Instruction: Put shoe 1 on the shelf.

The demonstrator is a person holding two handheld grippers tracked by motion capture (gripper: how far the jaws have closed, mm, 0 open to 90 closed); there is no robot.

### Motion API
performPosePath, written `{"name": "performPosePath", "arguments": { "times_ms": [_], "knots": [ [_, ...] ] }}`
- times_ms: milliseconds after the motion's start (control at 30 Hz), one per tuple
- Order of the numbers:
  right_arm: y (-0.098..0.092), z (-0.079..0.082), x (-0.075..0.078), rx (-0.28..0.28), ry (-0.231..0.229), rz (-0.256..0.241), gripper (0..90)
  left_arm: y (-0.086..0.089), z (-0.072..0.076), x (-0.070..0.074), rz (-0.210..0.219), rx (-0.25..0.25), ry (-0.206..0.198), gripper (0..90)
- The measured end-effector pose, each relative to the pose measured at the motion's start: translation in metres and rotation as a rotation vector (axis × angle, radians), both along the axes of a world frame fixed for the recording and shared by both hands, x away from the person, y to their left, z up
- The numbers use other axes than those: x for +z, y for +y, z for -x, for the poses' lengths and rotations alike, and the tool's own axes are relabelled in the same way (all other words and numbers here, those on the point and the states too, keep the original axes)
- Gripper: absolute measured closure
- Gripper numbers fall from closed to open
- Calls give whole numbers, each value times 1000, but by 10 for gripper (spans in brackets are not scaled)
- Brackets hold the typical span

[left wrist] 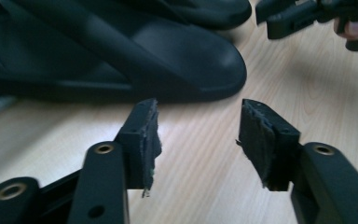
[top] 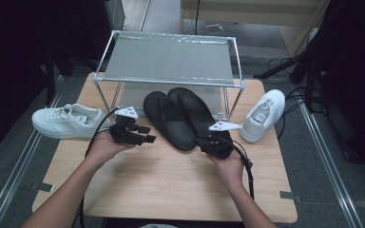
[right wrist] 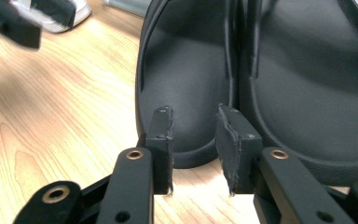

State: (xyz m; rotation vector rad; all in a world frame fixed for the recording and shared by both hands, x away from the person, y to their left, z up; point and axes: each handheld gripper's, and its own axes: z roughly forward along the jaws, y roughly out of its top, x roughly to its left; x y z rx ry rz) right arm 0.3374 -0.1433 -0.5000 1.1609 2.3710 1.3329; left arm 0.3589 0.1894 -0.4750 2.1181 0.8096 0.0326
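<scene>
Two black flip-flops lie side by side at the foot of a metal rack, the left one [top: 168, 121] beside the right one [top: 195, 111]. My left gripper [top: 149, 134] is held just left of them, open, its jaws [left wrist: 199, 107] pointing at the nearer flip-flop's heel [left wrist: 168, 60] with bare wood between them. My right gripper [top: 205, 140] sits at the heels, open with a narrower gap and gripping nothing. In the right gripper view its jaws [right wrist: 194, 114] hover at the heel edge of the left flip-flop [right wrist: 186, 70], with the other flip-flop [right wrist: 307, 79] alongside.
A metal rack with a mesh shelf [top: 168, 59] stands at the back of the wooden table [top: 161, 180]. One white sneaker [top: 66, 121] lies at the left edge, another [top: 264, 114] leans at the right. Cables trail from both grippers.
</scene>
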Motion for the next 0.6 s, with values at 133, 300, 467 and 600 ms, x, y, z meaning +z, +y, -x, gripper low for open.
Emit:
{"name": "performPosePath", "arguments": {
  "times_ms": [133,300,467,600],
  "knots": [
    [1,1,-2,12,11,9,759,-2,-10,13,9,-7,4,681],
    [2,2,-6,23,28,18,849,-6,-23,30,7,-40,-19,868],
    [4,1,-12,35,48,32,878,-11,-37,50,-31,-43,-40,889],
    [7,0,-15,52,51,36,900,-13,-50,70,-38,-46,-59,895]
  ]
}}
